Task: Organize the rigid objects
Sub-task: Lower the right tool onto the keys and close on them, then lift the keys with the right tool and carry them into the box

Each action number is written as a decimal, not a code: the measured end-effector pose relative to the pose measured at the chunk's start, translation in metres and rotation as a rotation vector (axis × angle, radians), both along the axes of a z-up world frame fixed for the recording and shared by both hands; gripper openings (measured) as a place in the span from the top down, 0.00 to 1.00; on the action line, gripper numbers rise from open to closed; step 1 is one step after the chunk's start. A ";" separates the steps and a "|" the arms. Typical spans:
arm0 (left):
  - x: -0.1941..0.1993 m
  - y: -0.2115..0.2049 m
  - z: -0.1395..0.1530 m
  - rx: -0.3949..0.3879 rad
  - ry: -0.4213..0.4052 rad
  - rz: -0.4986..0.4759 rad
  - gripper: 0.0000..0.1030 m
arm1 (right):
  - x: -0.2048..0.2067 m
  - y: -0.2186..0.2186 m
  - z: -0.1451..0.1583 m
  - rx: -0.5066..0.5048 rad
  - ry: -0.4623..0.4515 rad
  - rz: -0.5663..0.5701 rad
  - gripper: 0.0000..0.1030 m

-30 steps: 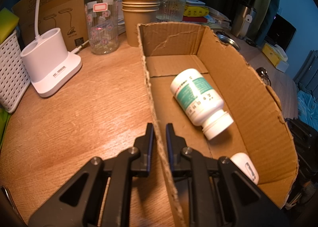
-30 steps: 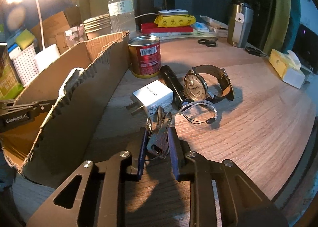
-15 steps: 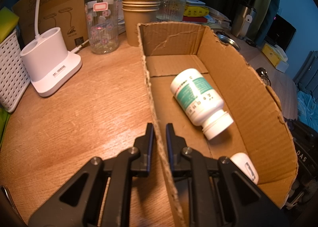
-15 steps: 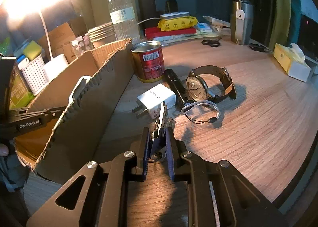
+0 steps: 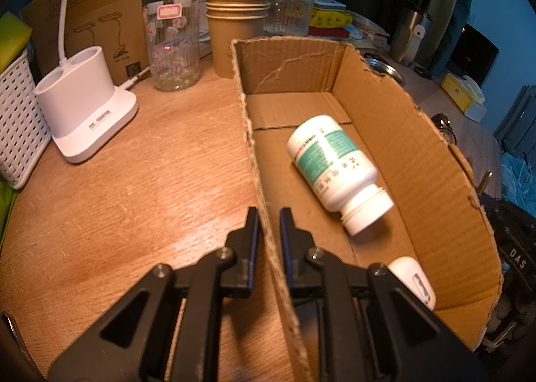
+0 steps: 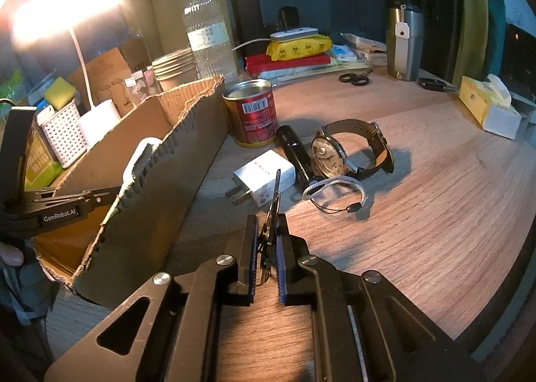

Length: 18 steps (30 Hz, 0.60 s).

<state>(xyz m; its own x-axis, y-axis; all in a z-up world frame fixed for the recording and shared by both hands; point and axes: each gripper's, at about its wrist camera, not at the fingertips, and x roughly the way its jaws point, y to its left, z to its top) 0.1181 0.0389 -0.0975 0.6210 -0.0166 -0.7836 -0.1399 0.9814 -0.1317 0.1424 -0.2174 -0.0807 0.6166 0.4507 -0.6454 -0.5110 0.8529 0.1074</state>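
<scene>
Right gripper [image 6: 267, 229] clenched on a bunch of keys [image 6: 272, 211], pads pressing the flat sides; one key blade stands edge-on and points up and away along the fingers, toward the white charger [image 6: 264, 176] lying just beyond on the table [image 6: 418, 214]. Past the charger, a black flashlight [image 6: 296, 154] with its long axis running away from the camera, looped cord at its near end; touching it on the right, a wristwatch [image 6: 330, 154] propped on its strap, dial facing the camera. Behind these, a red can [image 6: 253, 114] upright, just beside the cardboard box [image 6: 187, 151].

Left gripper [image 5: 268, 224] clamped on the box's near long wall [image 5: 264, 214], one finger outside, one inside. Inside the box [image 5: 418, 147], a white pill bottle [image 5: 331, 171] on its side, long axis slanting, cap toward the near right and base toward the far left. Small white object [image 5: 413, 281] in the near corner, partly hidden behind the gripper. Left of the box: white lamp base [image 5: 87, 114], glass jar [image 5: 172, 47], stack of paper cups [image 5: 236, 33]
</scene>
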 end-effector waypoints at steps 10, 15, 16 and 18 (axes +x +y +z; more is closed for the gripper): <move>0.000 0.000 0.000 0.000 0.000 0.000 0.87 | -0.014 0.002 0.025 0.014 -0.062 0.017 0.90; 0.000 0.000 0.000 0.000 0.000 0.000 0.87 | -0.023 0.005 0.041 0.016 -0.104 0.030 0.90; 0.000 0.000 0.000 0.000 0.000 0.000 0.87 | -0.026 0.006 0.045 0.018 -0.115 0.034 0.90; 0.000 0.000 0.000 0.001 -0.001 0.000 0.87 | -0.030 0.008 0.051 0.021 -0.131 0.042 0.90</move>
<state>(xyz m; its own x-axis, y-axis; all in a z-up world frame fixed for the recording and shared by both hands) 0.1182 0.0392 -0.0975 0.6214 -0.0162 -0.7833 -0.1396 0.9815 -0.1310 0.1120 -0.2096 -0.0296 0.6751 0.4906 -0.5509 -0.5570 0.8287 0.0555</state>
